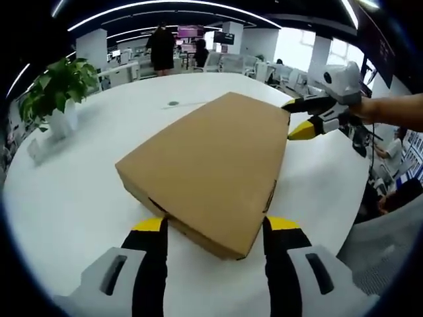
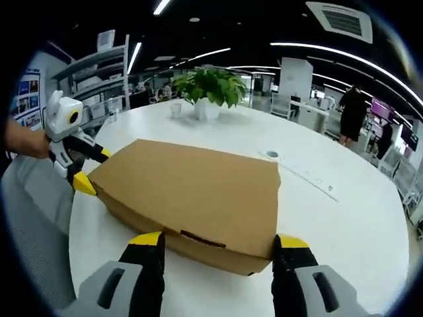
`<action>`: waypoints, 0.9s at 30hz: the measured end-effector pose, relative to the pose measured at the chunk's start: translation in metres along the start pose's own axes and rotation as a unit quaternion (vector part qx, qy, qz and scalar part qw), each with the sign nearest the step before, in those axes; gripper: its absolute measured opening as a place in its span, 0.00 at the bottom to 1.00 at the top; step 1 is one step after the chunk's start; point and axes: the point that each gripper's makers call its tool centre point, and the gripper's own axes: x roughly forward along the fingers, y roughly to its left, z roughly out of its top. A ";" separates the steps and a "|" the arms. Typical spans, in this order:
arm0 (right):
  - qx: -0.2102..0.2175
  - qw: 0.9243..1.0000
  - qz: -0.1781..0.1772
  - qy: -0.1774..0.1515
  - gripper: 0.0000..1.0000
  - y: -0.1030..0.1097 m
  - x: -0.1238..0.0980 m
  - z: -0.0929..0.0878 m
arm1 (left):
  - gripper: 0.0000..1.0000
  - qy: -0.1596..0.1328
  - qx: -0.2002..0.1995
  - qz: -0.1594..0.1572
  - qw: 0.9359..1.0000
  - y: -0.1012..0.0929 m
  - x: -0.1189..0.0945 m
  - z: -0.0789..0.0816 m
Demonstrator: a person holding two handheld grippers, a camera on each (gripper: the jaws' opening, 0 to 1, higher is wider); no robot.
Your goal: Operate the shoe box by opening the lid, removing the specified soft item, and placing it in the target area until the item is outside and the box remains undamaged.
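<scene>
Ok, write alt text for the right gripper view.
A closed brown cardboard shoe box lies flat on a round white table, one corner between the open jaws of the right gripper. The left gripper meets the box's far left corner; a potted plant stands behind.

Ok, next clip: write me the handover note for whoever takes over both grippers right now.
Left gripper: open, jaws either side of one corner of the shoe box, holding nothing.
Right gripper: open, jaws either side of the opposite corner, holding nothing.
The cardboard shoe box lies flat on the white table, lid shut; potted plant further back.
Done: both grippers positioned at the box.
Left: open the lid, take out the soft item, place it in the target area.
</scene>
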 end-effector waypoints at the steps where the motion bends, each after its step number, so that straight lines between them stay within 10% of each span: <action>1: 0.006 1.000 -0.001 -0.002 0.64 0.002 0.000 0.000 | 0.59 0.001 0.002 -0.002 1.000 0.001 0.000 0.000; 27: 0.017 1.000 -0.024 -0.002 0.54 0.048 -0.008 -0.006 | 0.58 0.041 0.065 -0.051 0.996 0.039 -0.018 -0.014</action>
